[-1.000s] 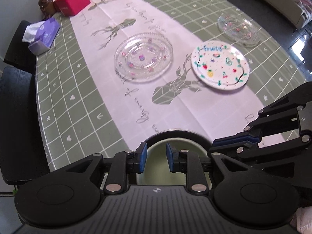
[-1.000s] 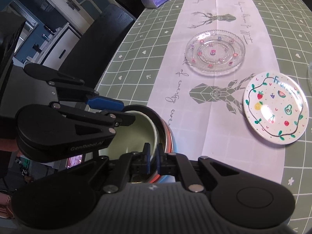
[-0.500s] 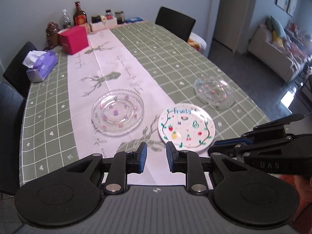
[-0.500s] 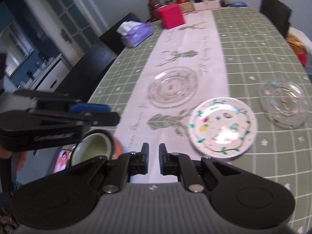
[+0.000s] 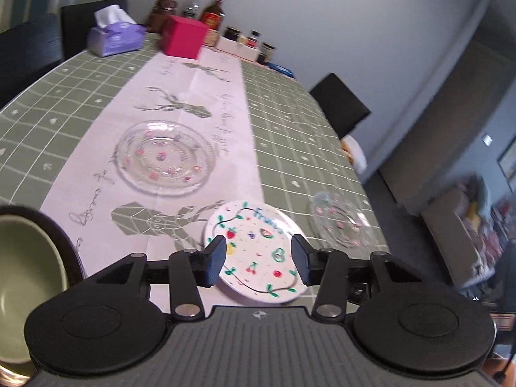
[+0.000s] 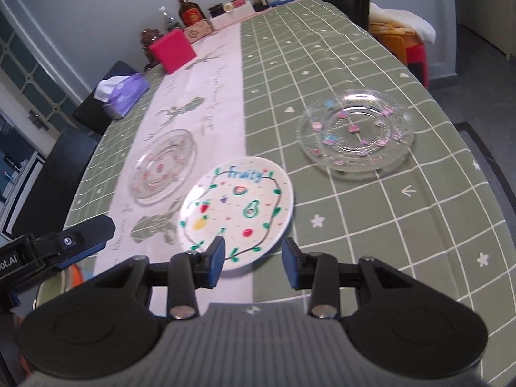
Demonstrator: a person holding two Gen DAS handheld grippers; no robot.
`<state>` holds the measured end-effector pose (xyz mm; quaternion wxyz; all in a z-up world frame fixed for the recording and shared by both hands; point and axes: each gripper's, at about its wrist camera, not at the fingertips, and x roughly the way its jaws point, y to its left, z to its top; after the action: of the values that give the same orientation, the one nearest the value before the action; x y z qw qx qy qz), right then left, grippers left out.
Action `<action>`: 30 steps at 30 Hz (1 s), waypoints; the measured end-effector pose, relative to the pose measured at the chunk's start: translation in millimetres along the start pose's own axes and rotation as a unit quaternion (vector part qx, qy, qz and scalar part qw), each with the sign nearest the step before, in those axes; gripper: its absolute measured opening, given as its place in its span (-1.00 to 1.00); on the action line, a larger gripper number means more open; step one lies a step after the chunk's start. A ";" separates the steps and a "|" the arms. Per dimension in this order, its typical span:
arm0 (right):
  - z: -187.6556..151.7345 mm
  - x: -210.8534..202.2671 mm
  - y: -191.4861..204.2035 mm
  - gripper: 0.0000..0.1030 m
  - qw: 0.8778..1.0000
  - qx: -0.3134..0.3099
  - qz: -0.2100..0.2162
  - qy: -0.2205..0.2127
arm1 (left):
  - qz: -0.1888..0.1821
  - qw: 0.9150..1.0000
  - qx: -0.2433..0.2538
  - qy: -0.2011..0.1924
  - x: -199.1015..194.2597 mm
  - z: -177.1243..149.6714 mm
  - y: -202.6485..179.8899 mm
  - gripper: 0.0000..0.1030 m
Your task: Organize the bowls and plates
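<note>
A white plate with painted fruit [image 5: 258, 235] lies on the green checked tablecloth just beyond my left gripper [image 5: 258, 259]. That gripper's jaws are opening, and no pad touches anything. My right gripper [image 6: 253, 261] hovers over the same fruit plate's [image 6: 237, 206] near rim, jaws also opening and holding nothing. A large glass plate [image 5: 164, 158] sits on the pale runner, and a smaller glass plate [image 6: 354, 135] lies to the right. A green bowl [image 5: 29, 274] with a dark rim stands at the near left. At the left of the right wrist view is a left gripper finger [image 6: 80, 235].
A purple tissue box [image 5: 114, 37], a pink box [image 5: 183, 37] and bottles and jars [image 5: 214, 11] stand at the table's far end. Black chairs [image 5: 338, 106] line both sides. The table edge curves away on the right.
Both grippers came away from the bowls at the near edge and swung toward the fruit plate. Their jaws went from nearly shut to apart.
</note>
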<state>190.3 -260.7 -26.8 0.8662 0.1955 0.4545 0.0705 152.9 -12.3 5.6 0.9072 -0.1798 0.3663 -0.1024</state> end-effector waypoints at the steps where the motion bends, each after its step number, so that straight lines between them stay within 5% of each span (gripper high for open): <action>1: 0.3 4.8 -4.1 -0.17 1.000 0.004 -0.004 0.002 | 0.011 1.000 0.001 -0.004 4.9 -4.2 -0.3 0.05; 10: 16.0 36.2 -23.8 -0.15 0.999 0.020 -0.024 0.020 | 0.096 0.995 0.019 -0.014 48.9 -25.6 9.3 0.10; 30: 32.5 69.7 -31.0 -0.13 0.998 0.043 0.027 0.038 | 0.057 0.998 -0.028 0.009 81.6 -21.0 30.1 0.10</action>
<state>255.3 -277.0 -75.7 0.8372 0.2413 0.4840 0.0814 197.8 -15.9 -71.7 0.9029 -0.1824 0.3870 -0.0416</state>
